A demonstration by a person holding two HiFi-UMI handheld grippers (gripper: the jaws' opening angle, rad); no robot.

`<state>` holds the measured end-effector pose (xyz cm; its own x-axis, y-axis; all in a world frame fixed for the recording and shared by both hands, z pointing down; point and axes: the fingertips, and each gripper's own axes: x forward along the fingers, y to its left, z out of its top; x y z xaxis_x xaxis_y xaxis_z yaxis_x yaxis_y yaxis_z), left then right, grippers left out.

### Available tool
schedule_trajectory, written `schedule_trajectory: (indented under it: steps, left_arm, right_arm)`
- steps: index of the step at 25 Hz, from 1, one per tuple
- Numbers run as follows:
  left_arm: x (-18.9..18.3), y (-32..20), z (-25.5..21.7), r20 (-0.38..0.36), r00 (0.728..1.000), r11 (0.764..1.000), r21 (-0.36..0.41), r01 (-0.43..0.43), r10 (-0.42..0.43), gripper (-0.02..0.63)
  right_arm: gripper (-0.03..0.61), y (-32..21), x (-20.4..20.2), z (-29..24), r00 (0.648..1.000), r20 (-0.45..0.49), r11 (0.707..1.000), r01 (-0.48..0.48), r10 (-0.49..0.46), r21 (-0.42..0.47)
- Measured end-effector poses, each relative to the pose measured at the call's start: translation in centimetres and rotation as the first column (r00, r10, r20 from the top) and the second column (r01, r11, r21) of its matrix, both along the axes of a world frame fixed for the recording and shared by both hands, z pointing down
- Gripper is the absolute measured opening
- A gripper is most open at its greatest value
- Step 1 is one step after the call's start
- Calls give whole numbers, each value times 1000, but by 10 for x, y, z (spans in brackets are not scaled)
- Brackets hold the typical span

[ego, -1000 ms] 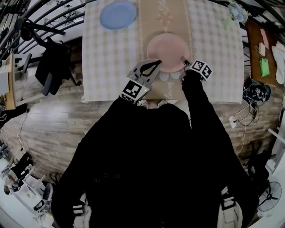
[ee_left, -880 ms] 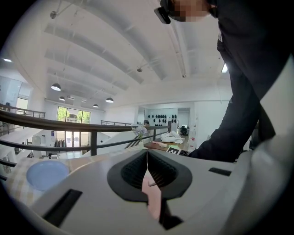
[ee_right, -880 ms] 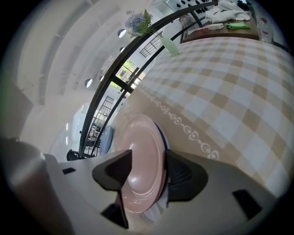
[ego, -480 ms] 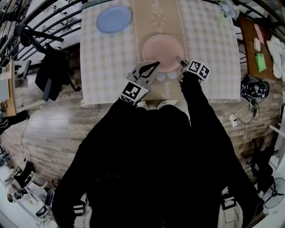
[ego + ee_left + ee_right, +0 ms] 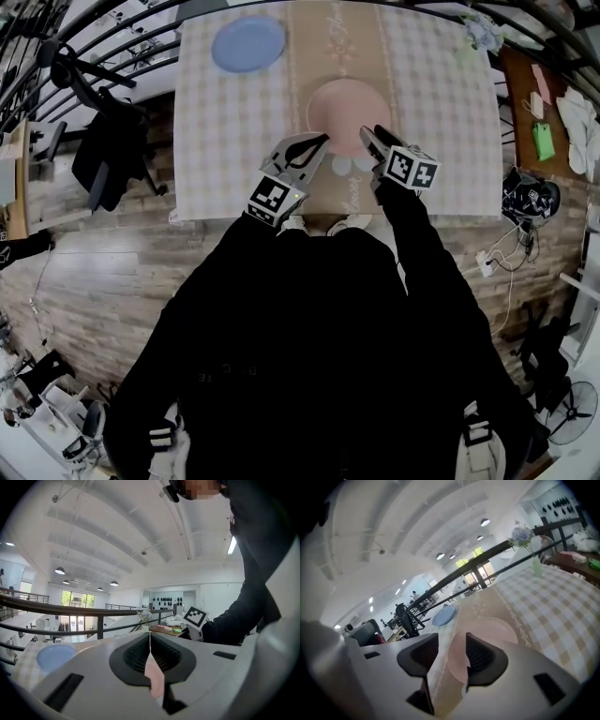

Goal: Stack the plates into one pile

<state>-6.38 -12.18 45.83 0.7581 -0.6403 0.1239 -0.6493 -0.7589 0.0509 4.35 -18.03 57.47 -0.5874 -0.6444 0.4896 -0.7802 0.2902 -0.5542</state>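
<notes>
A pink plate (image 5: pixel 349 105) lies on the tan runner in the middle of the checked table (image 5: pixel 225 141). A blue plate (image 5: pixel 247 42) sits alone at the far left corner. My left gripper (image 5: pixel 317 142) hovers shut at the pink plate's near left edge, with nothing held. My right gripper (image 5: pixel 369 137) hangs above the plate's near right edge. Its jaws have just been closing but stand apart, with nothing between them. The right gripper view shows the right gripper (image 5: pixel 452 651), the pink plate (image 5: pixel 499 629) flat on the table below and the blue plate (image 5: pixel 443 616) further off.
A vase of flowers (image 5: pixel 483 33) stands at the table's far right corner. A brown side table (image 5: pixel 539 94) with a green object is to the right. A black chair (image 5: pixel 103 141) and a railing stand to the left. The person's feet are at the table's near edge.
My right gripper has lifted away from the pink plate's right near rim, rolled, and shifted a little left. The left gripper has barely moved. Both plates lie where they were.
</notes>
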Motion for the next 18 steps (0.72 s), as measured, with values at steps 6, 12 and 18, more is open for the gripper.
schedule_trajectory:
  steps: [6, 12, 18]
  left_arm:
    - [-32, 6, -11, -15, 1000, 1000, 1, 20, -20, 21]
    - [-50, 20, -25, -26, 1000, 1000, 15, 2, -2, 21]
    - [-64, 28, -28, -36, 999, 1000, 18, -1, 1, 21]
  right_arm:
    - [65, 35, -47, -74, 985, -99, 943, 163, -140, 289]
    - [8, 64, -80, -114, 966, -164, 861, 252, -199, 442]
    - [6, 78, -104, -135, 951, -195, 802, 308, -240, 512]
